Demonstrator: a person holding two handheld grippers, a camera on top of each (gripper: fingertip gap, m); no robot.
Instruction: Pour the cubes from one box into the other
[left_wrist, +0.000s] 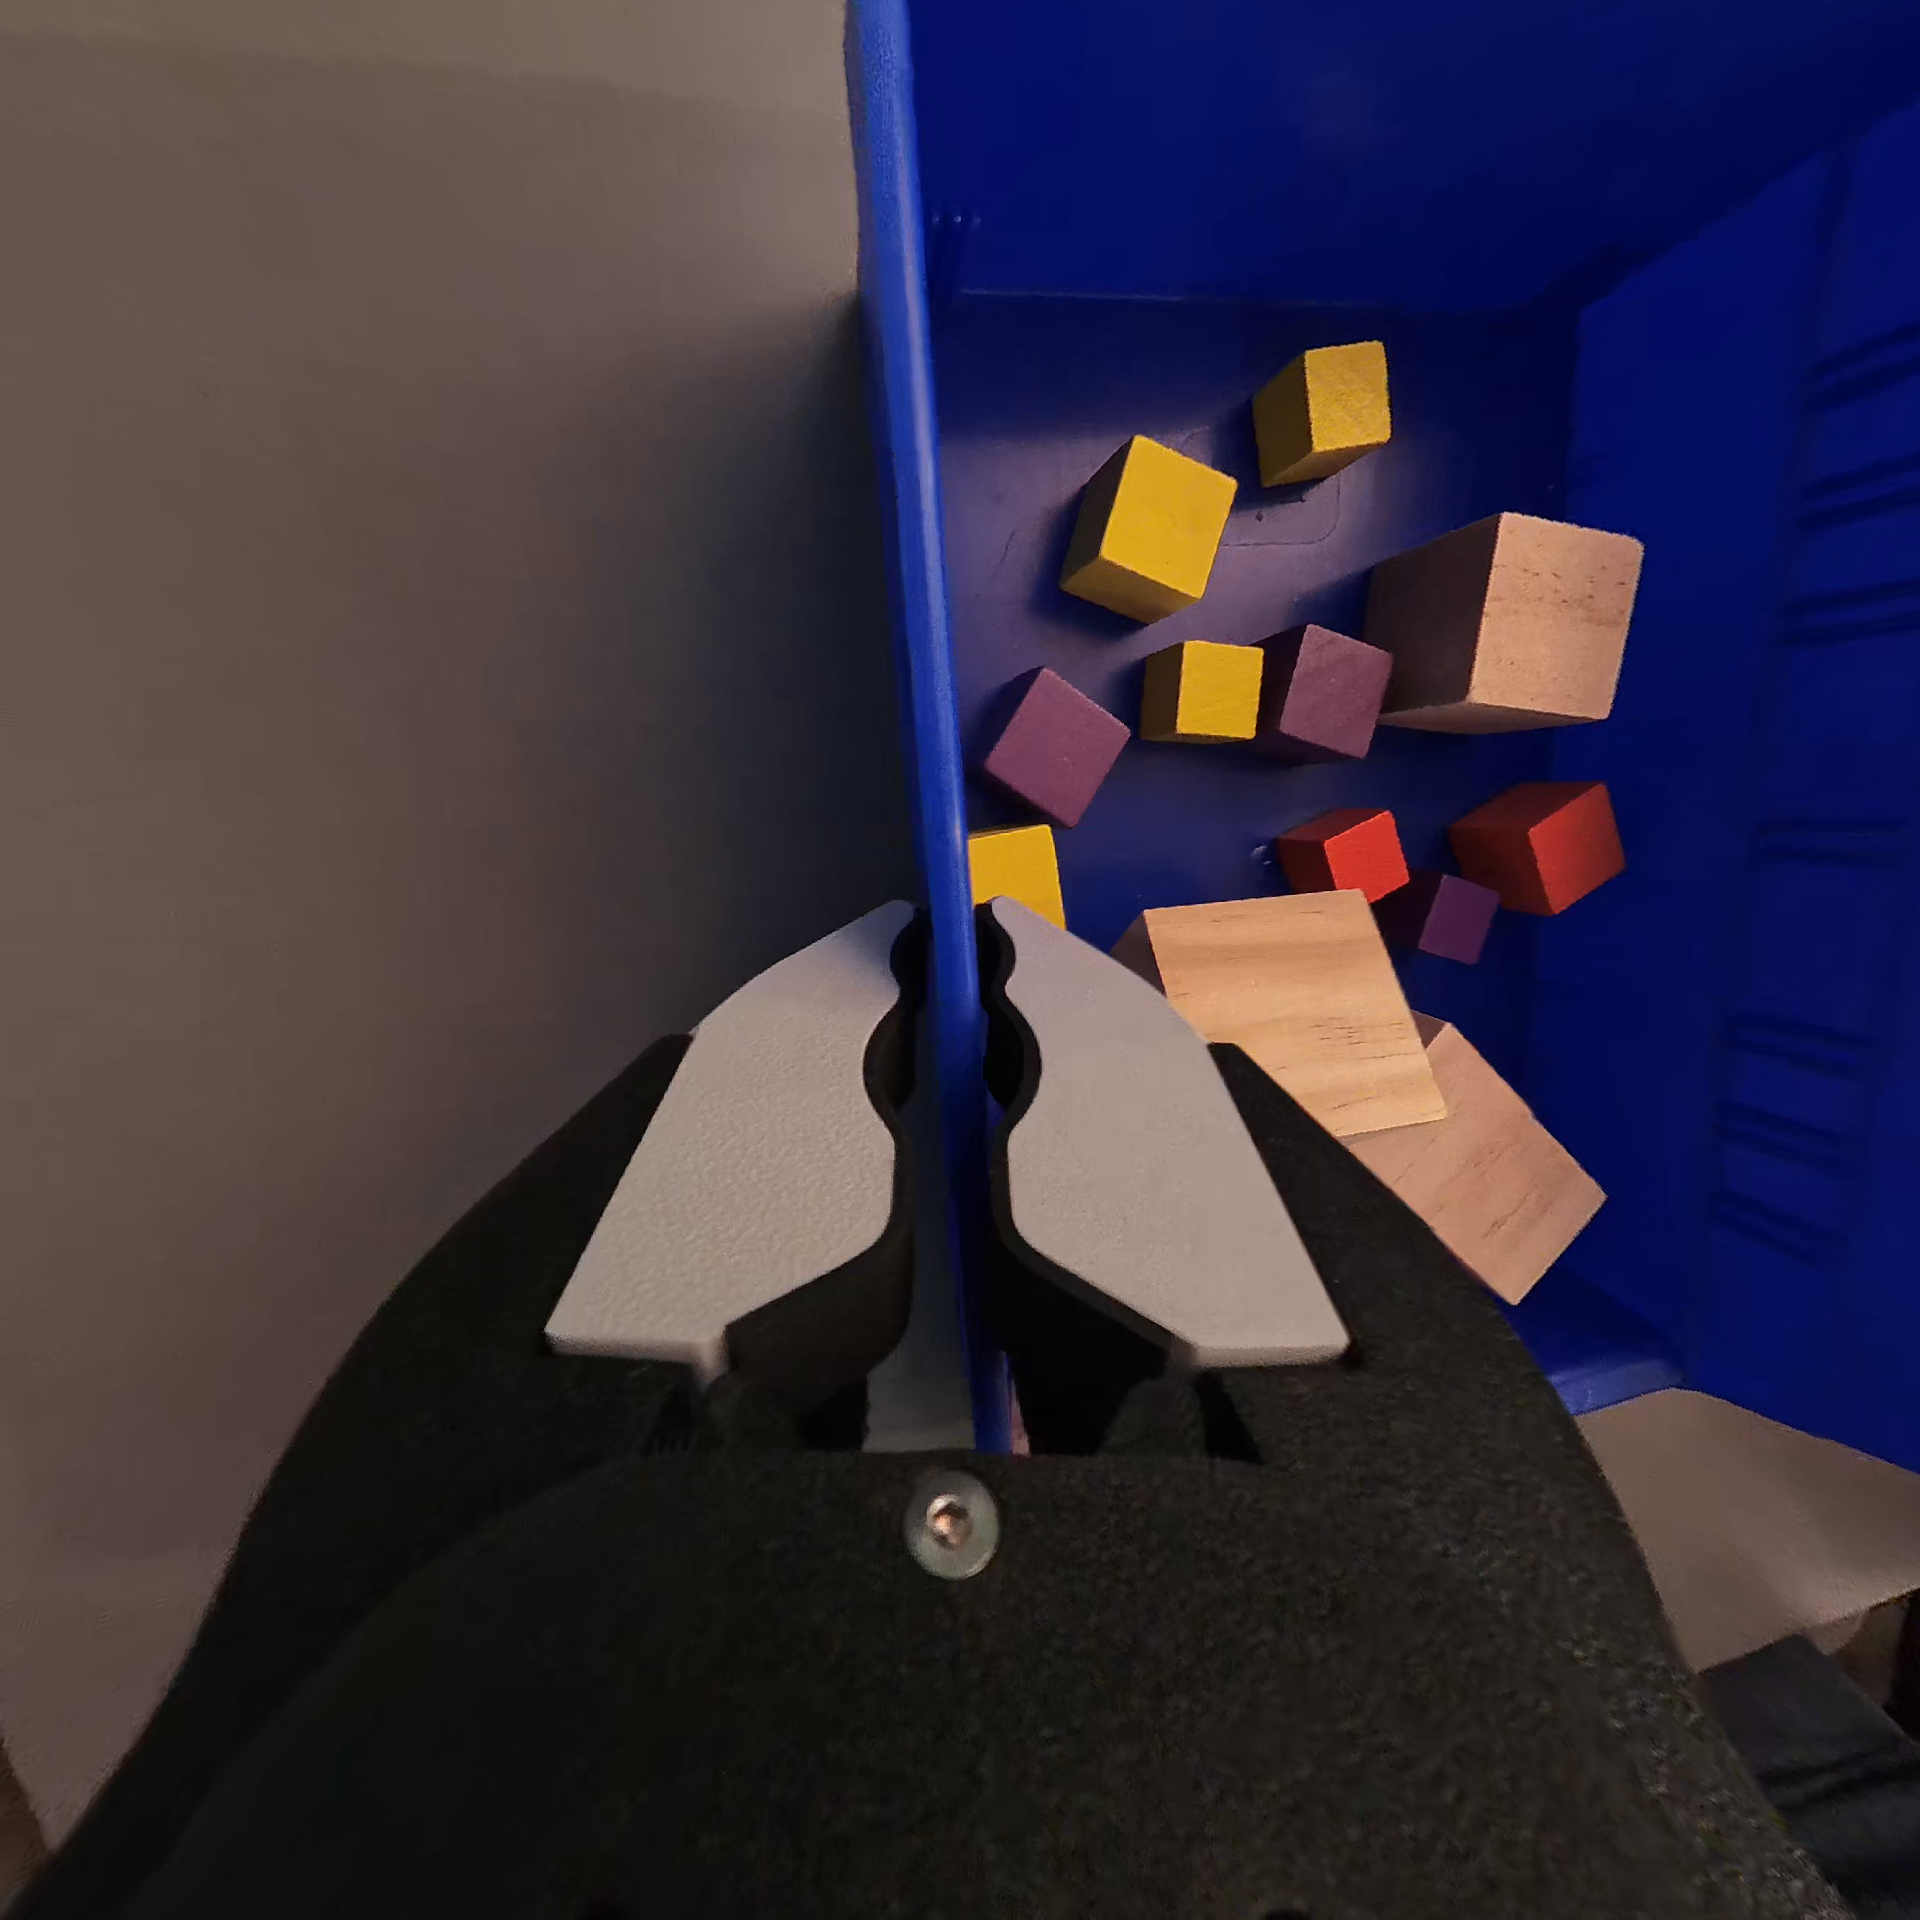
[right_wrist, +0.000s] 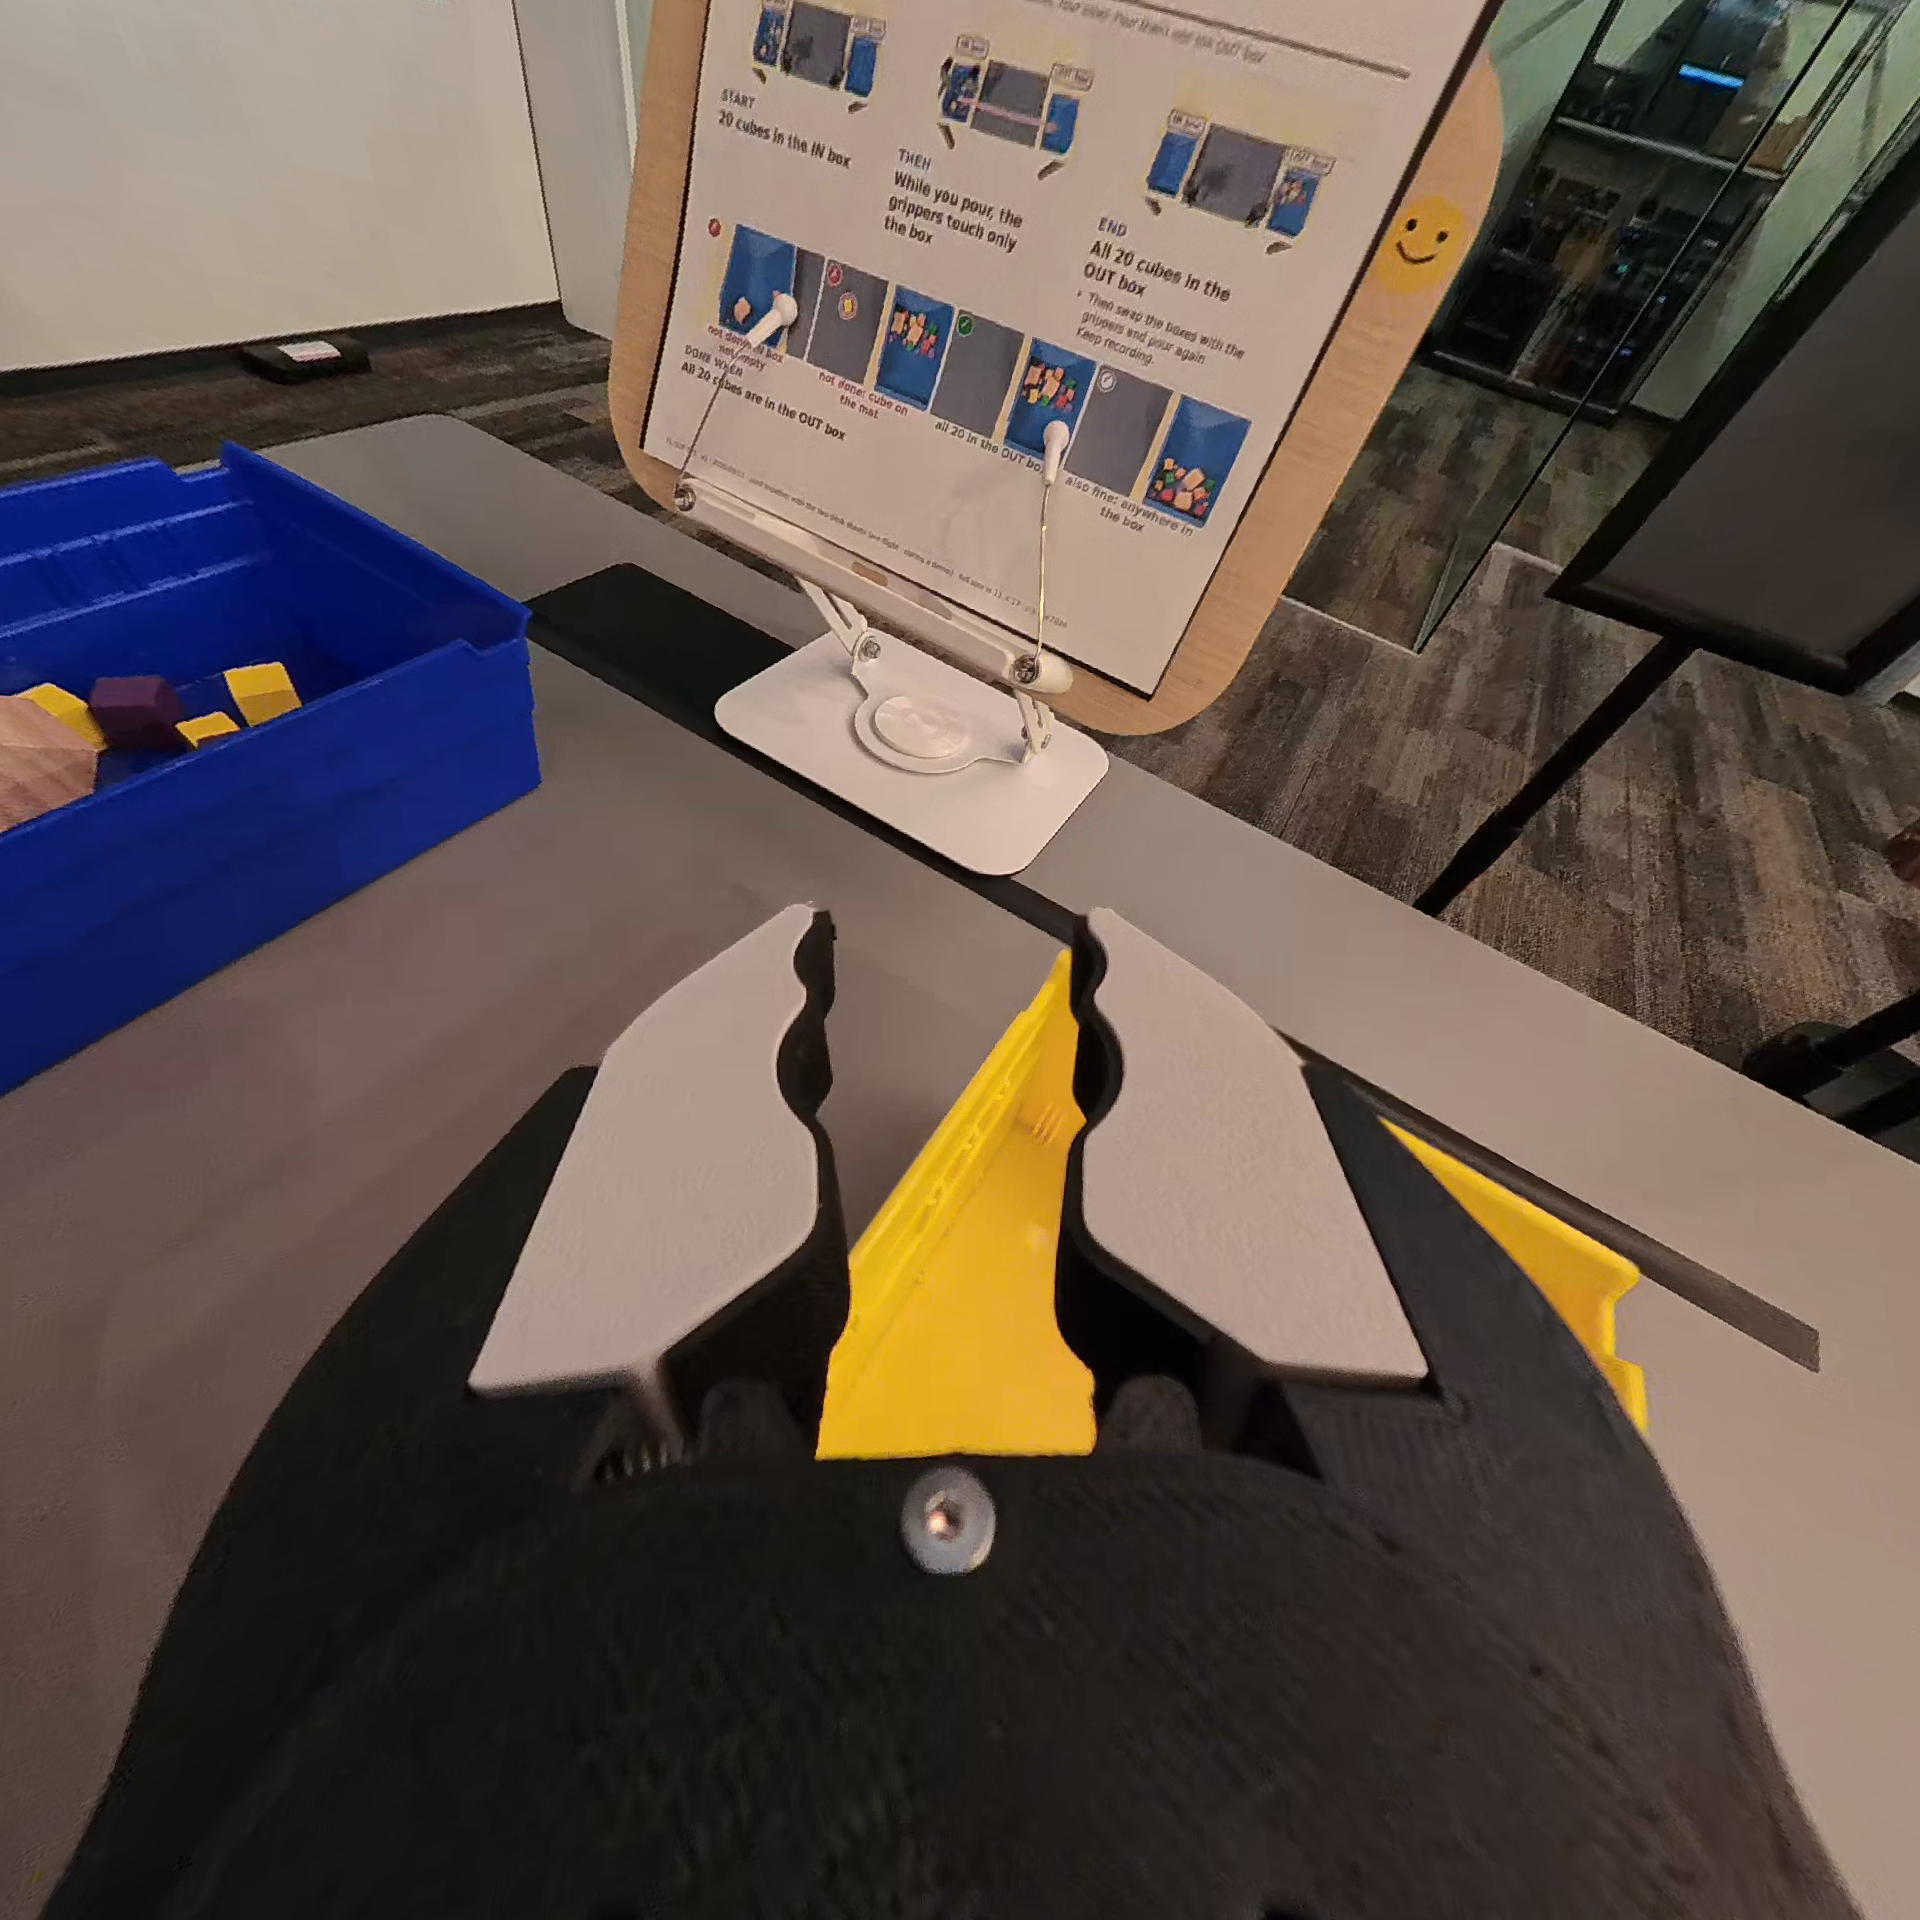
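My left gripper is shut on the left wall of the blue box. Several cubes lie spread on its floor: yellow, purple, red and larger plain wooden ones. In the right wrist view the blue box stands on the grey table at the left, with a yellow cube and a purple cube showing inside. My right gripper is open, its fingers on either side of a wall of the yellow box, which lies close to the right finger.
A wooden board with a printed instruction sheet stands on a white base at the table's far edge. A black strip runs along that edge. Bare grey table lies between the two boxes. Carpeted floor lies beyond.
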